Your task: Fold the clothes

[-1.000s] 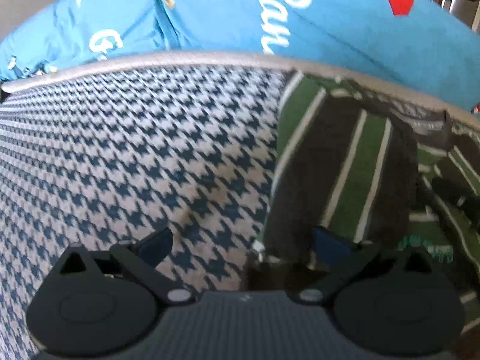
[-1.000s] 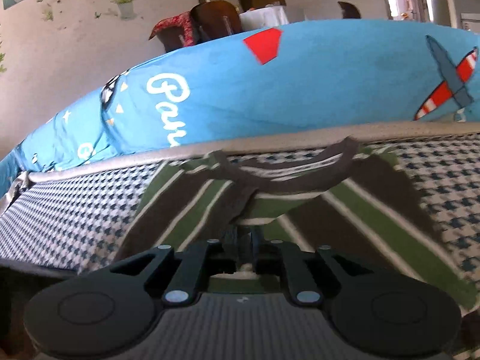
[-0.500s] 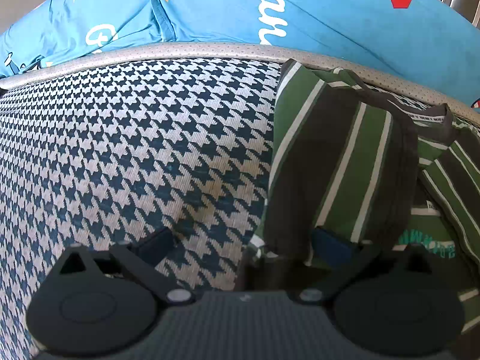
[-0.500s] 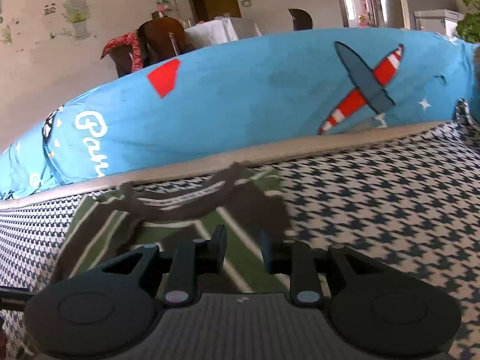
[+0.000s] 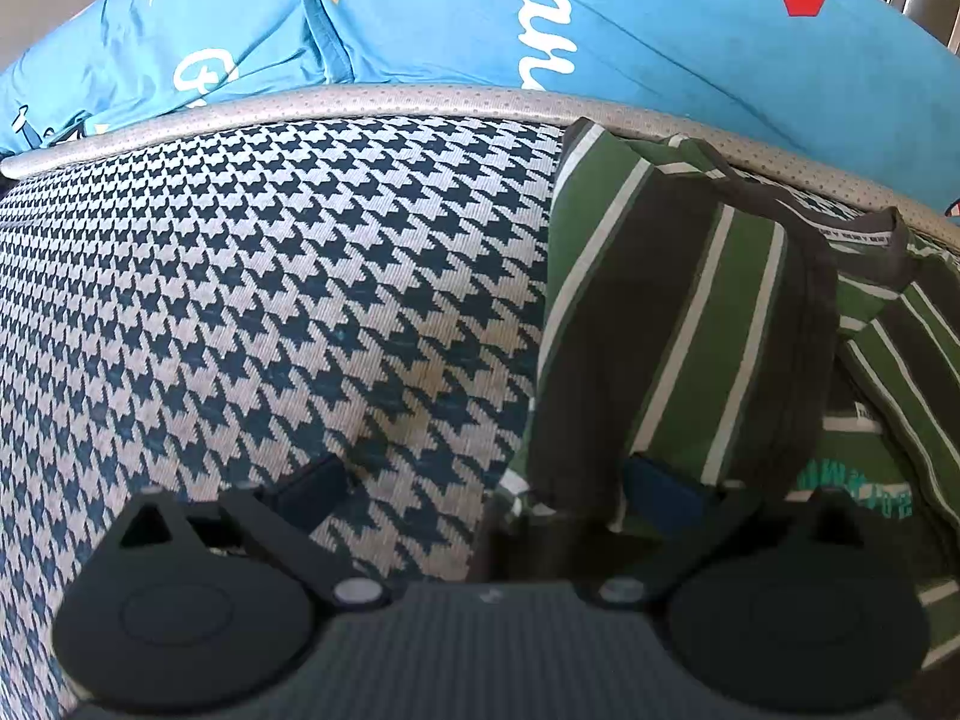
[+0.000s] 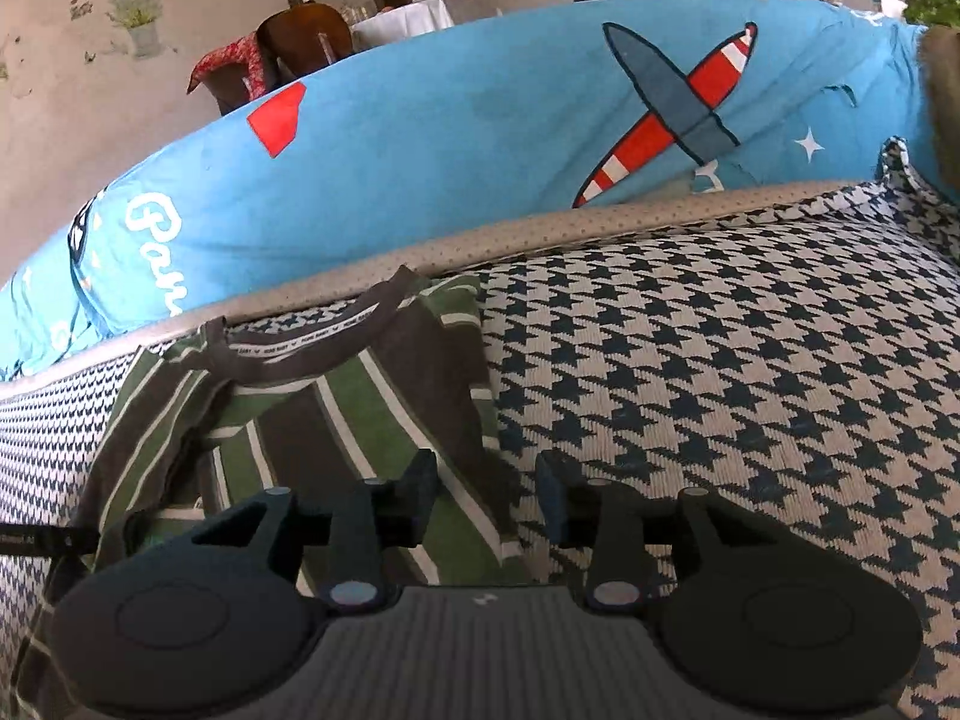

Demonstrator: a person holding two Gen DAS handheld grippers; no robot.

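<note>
While both claws gape empty, the striped shirt (image 6: 336,414) lies lengthwise, collar toward the blue pillow (image 6: 456,138).

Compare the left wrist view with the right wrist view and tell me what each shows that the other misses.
Only the left wrist view shows the teal lettering printed on the striped shirt and the open left claw. Only the right wrist view shows the airplane print, a dining chair, the wall decals and the open right claw. Both show the shirt's collar, the houndstooth cover, the blue pillow and its red patch.
</note>
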